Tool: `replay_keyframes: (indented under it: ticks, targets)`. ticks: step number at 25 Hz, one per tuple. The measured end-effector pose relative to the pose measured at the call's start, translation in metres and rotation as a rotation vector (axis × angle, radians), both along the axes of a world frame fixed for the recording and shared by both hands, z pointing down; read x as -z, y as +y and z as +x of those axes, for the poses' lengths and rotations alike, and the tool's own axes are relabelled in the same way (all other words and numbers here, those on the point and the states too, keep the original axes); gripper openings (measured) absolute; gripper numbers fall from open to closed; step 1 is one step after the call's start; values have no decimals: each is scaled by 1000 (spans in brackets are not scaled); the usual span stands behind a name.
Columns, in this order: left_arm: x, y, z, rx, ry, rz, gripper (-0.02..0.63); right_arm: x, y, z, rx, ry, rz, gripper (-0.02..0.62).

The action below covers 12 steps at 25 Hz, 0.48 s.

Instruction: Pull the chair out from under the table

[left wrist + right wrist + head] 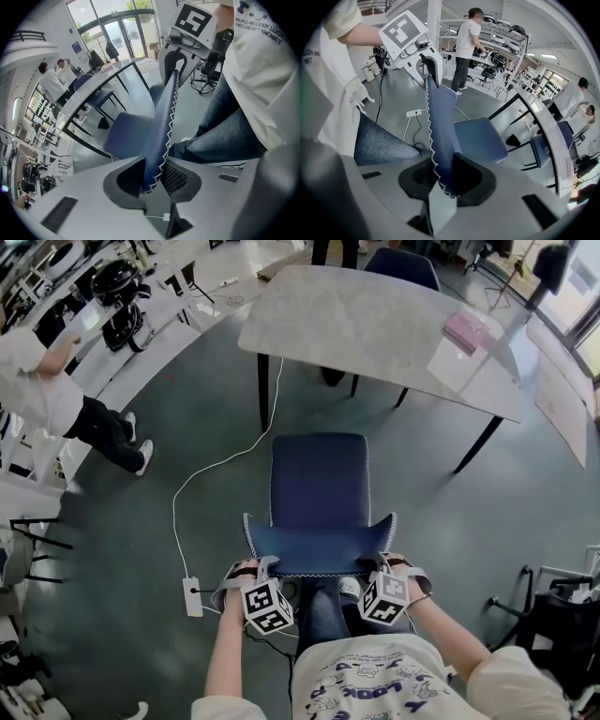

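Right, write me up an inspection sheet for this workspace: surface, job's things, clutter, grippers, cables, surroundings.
Surface: grey floor; pale tabletop on black legs.
Job's things: blue chair stands on open floor, its seat clear of the tabletop's near edge in the head view.
Clutter: flat pink item on the tabletop.
Grippers: left gripper and right gripper each have their tongs clamped on the top edge of the backrest.
Cables: white cable runs across the floor to a power strip.
Surroundings: person in white at left; second blue chair beyond the table; black office chair at right.
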<state>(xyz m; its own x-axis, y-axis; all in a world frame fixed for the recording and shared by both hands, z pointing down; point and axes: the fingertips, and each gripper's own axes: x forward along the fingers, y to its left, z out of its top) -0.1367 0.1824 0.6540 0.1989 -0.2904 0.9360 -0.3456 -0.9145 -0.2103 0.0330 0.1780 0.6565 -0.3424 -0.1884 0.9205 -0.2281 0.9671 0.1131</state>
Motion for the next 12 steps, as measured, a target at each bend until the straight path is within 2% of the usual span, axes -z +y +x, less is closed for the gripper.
replay_keyframes:
  ticks: [6,12]
  targets:
    - [4,10,-1,13,-5,2,104,2,9,0,6,-1,1,95]
    - [0,11,-1,86,41,2,120,1,10,1,-1,-28,-14,109]
